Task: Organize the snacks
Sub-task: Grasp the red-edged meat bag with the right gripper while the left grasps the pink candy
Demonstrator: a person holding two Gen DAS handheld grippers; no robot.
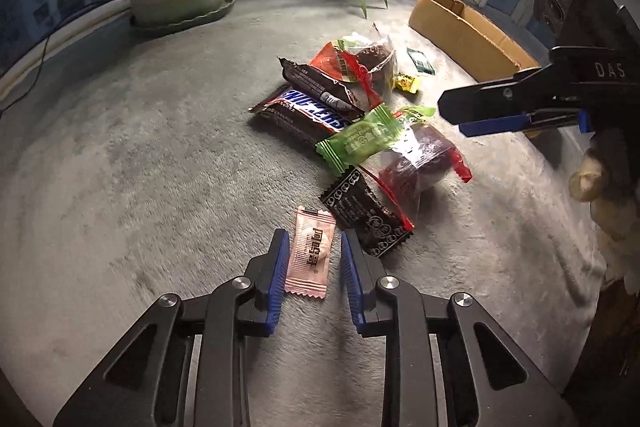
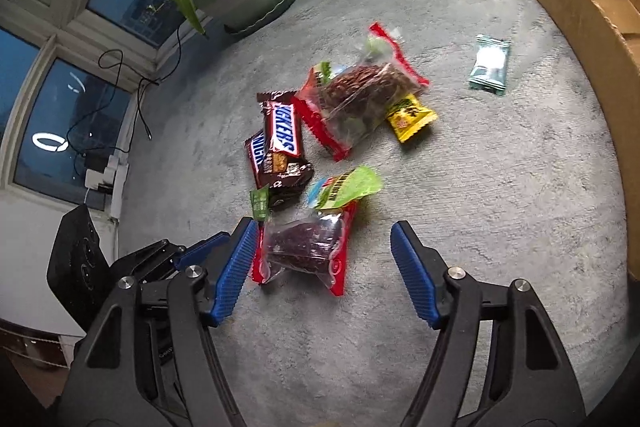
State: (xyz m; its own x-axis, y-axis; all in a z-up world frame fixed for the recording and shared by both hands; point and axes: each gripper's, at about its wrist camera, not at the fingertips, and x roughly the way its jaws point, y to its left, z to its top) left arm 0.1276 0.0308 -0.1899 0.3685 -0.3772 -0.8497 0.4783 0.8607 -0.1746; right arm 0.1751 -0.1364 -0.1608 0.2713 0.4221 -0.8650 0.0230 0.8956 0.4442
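**Candy pick-up under way, box waiting at the frame edge**

Sorting looks barely begun: the snacks lie loose on the grey carpet (image 1: pixel 120 187) and the brown cardboard box (image 2: pixel 580 7), at the upper right of the right wrist view, shows nothing inside so far as can be seen. The left gripper (image 1: pixel 312 251), at the lower centre of its own view, has its blue pads narrowed around a small pink candy wrapper (image 1: pixel 310 253); the left pad seems to meet the wrapper's edge, while a thin gap shows on the right, so no firm grip yet. The right gripper (image 2: pixel 320 259) stands wide open around a clear red-edged pouch of dark fruit (image 2: pixel 304 247), its left pad touching or just beside the pouch, its right pad well apart.

By my reading, the next move is to finish both closures, lift, and carry toward the box.

Only the left wrist view shows the pink wrapper and a black patterned sachet (image 1: pixel 366 219) beside it. Only the right wrist view shows the box's interior and two Snickers bars (image 2: pixel 280 143) stacked.
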